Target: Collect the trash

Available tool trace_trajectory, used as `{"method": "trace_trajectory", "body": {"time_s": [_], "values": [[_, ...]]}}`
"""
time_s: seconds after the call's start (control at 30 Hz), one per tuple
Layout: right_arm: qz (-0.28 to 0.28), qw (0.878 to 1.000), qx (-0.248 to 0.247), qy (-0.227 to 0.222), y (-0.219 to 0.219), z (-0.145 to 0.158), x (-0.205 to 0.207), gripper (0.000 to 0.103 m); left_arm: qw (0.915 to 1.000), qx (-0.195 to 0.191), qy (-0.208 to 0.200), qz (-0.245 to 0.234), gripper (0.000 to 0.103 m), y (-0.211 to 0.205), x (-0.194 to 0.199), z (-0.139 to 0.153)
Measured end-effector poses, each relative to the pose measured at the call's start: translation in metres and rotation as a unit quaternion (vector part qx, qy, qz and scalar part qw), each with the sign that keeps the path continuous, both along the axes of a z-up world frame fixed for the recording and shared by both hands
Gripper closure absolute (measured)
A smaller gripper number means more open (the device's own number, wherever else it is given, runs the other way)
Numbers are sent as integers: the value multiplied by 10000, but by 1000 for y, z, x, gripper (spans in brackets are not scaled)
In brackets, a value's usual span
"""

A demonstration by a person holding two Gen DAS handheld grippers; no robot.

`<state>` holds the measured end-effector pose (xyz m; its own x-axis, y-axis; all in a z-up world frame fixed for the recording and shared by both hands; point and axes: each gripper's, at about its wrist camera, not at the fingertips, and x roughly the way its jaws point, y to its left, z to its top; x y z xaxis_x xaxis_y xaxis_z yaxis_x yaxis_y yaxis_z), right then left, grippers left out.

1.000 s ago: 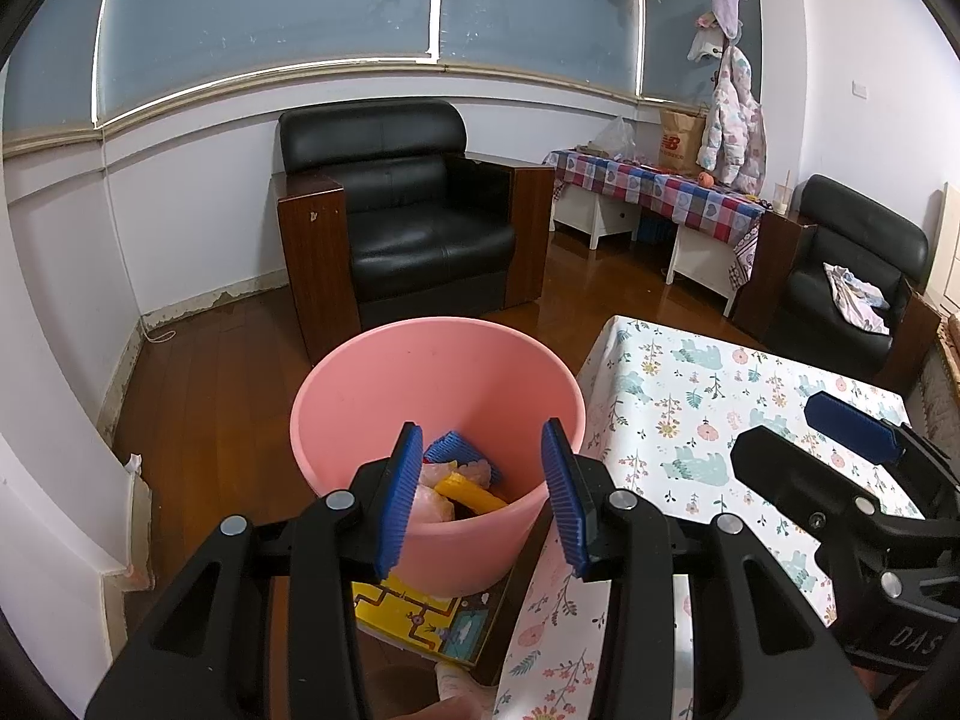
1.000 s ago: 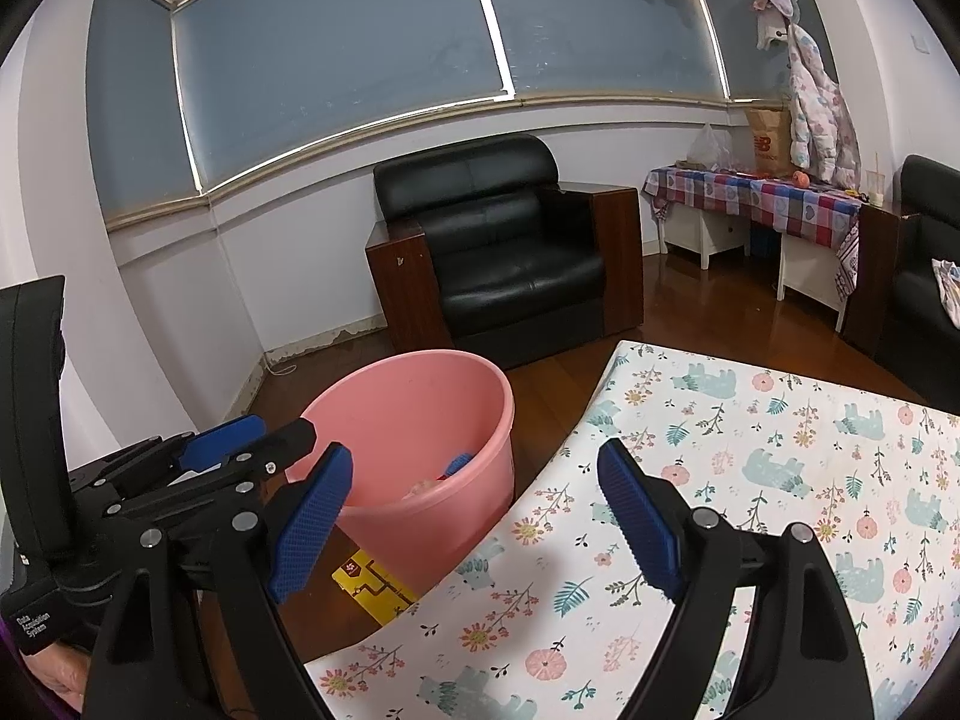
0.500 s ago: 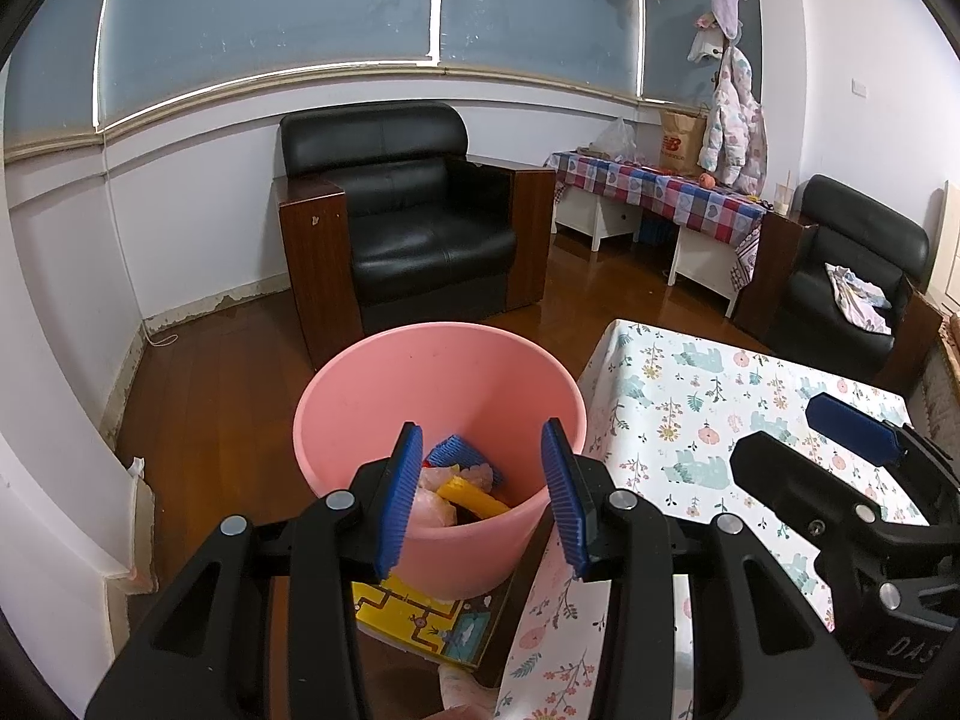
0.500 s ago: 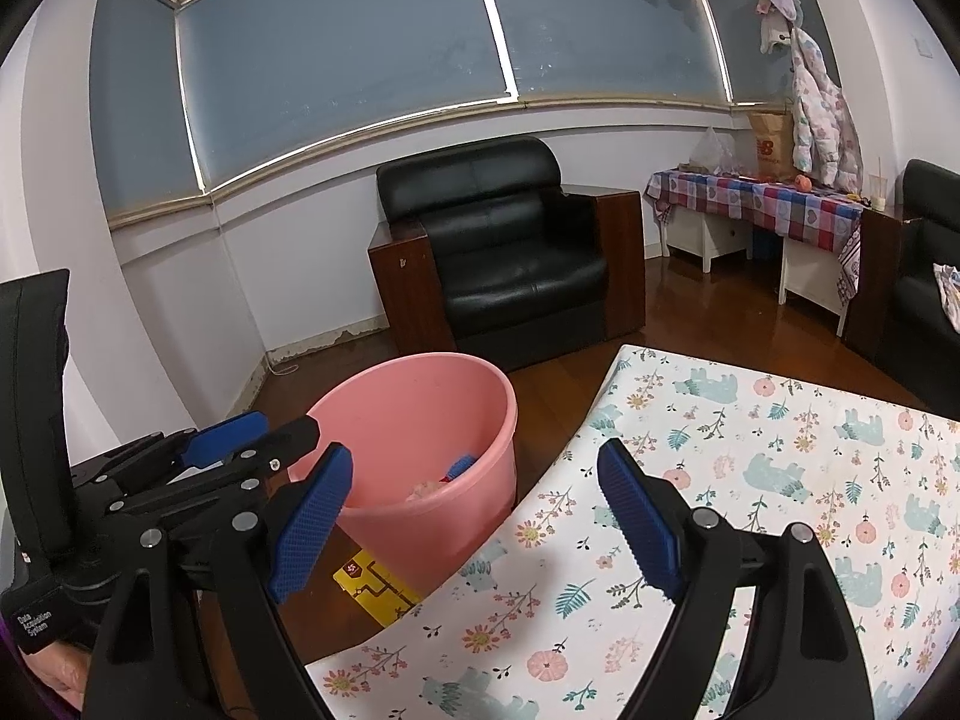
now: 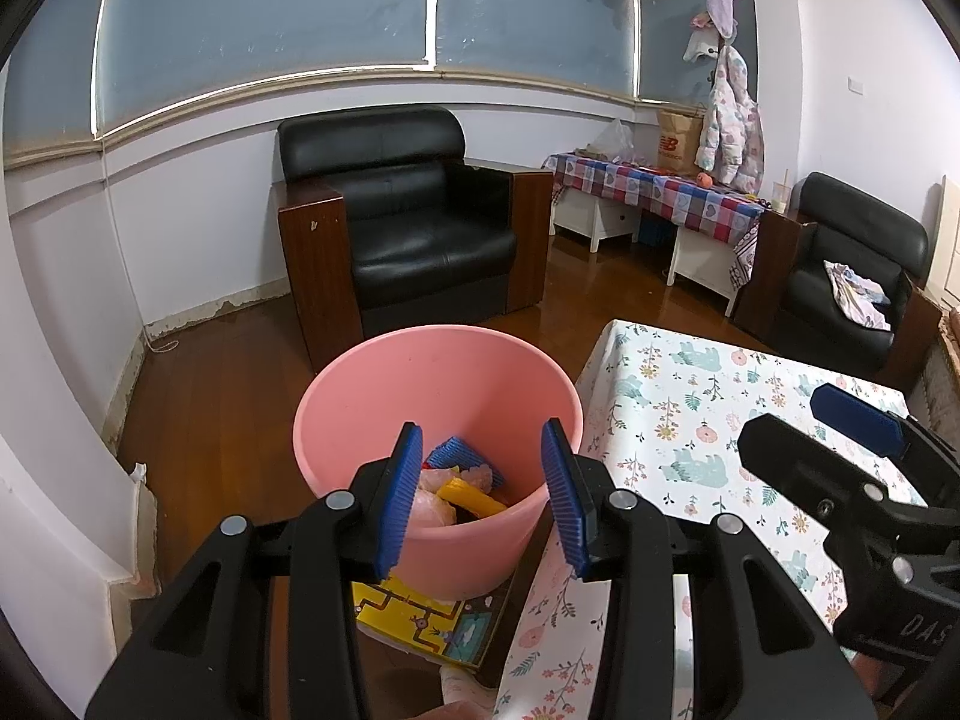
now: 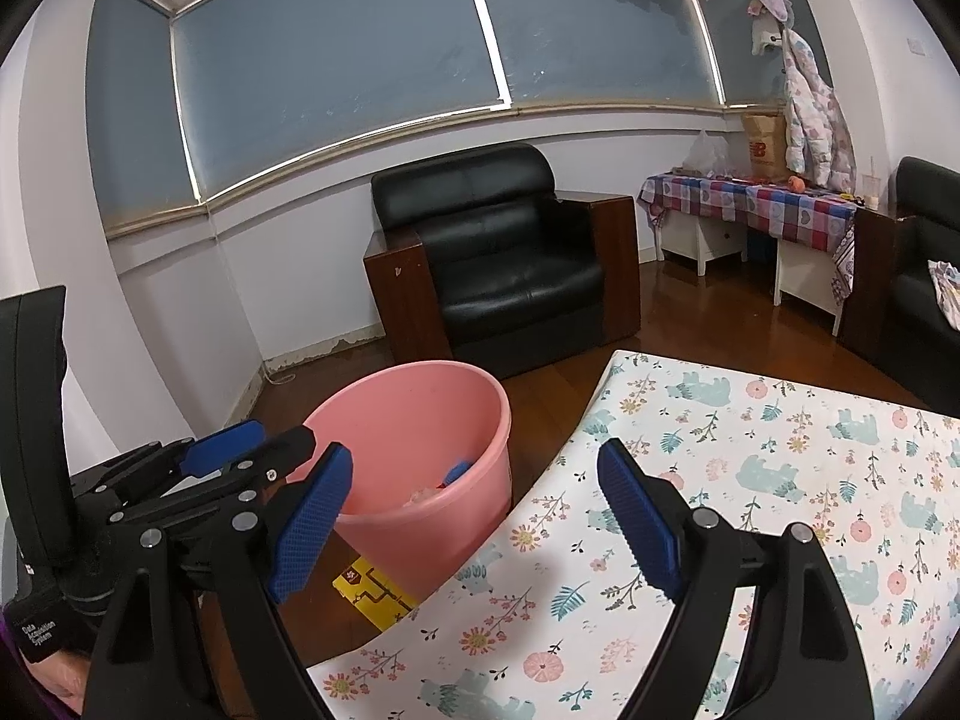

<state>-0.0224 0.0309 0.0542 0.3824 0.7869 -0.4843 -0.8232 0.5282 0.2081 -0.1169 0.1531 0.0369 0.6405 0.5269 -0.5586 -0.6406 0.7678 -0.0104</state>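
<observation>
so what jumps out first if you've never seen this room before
The pink bucket on the wooden floor beside the floral tablecloth, with blue, yellow and pale trash already inside. The left gripper hangs open right above it, holding nothing, and the right gripper is open over the table edge. Behind the bucket sits a black leather armchair against the wall.
</observation>
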Motion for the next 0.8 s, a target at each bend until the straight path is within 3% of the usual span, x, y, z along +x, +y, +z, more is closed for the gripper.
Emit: {"method": "trace_trajectory", "body": {"time_s": [0.8], "values": [[-224, 9997, 66, -55, -7, 2, 1, 21, 10000, -6, 0, -6, 61, -2, 0, 1]]}}
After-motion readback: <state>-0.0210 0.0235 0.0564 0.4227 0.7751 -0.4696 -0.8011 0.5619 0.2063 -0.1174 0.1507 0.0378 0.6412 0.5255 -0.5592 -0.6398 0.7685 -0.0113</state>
